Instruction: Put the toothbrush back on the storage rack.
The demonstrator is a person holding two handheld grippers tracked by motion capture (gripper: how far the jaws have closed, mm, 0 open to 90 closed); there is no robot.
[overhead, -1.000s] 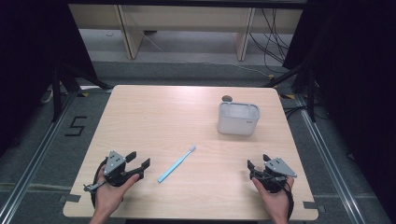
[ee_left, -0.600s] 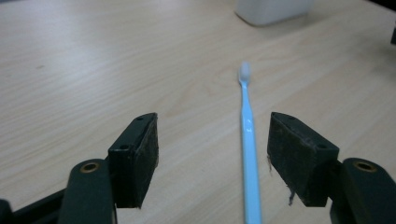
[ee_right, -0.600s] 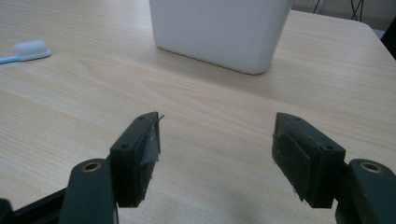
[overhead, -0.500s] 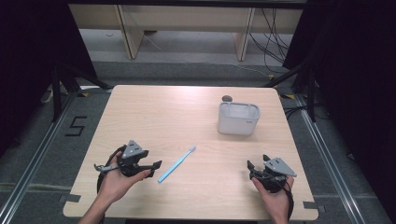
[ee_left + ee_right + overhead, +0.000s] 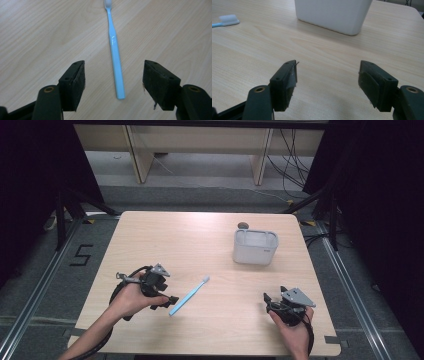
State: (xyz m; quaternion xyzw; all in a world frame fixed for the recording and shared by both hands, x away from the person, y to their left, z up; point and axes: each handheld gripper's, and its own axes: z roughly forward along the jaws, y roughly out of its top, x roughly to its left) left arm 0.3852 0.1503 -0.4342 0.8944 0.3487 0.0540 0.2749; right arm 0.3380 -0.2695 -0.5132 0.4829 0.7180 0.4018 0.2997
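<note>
White container [image 5: 255, 247] upright, toothbrush [image 5: 189, 295] well apart.

Table [image 5: 150, 240]: bare wood from 9 to 12 o'clock and across the middle, open to passage. White container [image 5: 255, 246] stands at 2 o'clock, a small dark object [image 5: 243, 225] just behind it. Blue toothbrush [image 5: 189, 295] lies at 7 o'clock; bare wood either side.
</note>
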